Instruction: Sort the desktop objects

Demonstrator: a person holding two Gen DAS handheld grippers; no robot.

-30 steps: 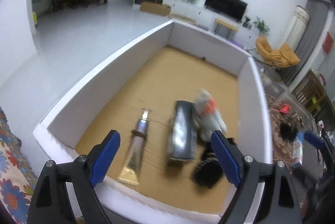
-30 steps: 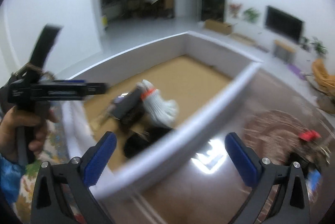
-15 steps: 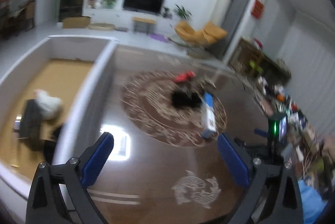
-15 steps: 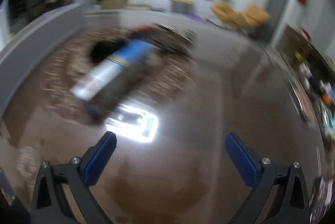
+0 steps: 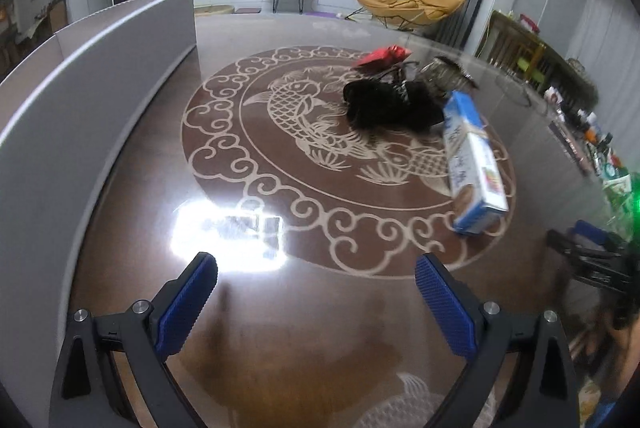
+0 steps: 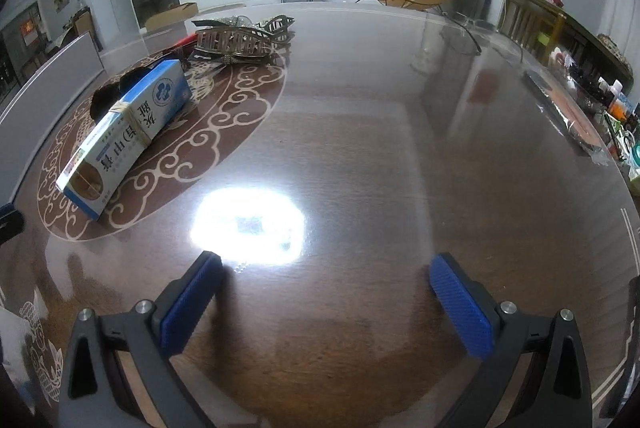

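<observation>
Several loose objects lie on the glossy brown table [image 5: 320, 368]. They are a blue-and-white carton [image 5: 474, 164] on its side, a black bundle [image 5: 384, 104], a red item [image 5: 384, 55] and a metal hair clip [image 5: 448, 72]. My left gripper [image 5: 316, 292] is open and empty, hanging over bare table in front of them. In the right wrist view, the carton [image 6: 124, 132] and the clip [image 6: 240, 40] lie far left of my right gripper [image 6: 326, 292]. That gripper is also open with nothing between its blue pads [image 6: 192, 304].
The white-walled sorting box [image 5: 80, 76] stands along the left side of the table, its contents hidden. Bottles and small clutter [image 6: 608, 108] line the table's right edge. Part of the right gripper [image 5: 592, 256] shows at the right of the left wrist view.
Both views have swung away from the inside of the white box to the table with the loose objects. Both grippers have come lower over the tabletop and stay empty.
</observation>
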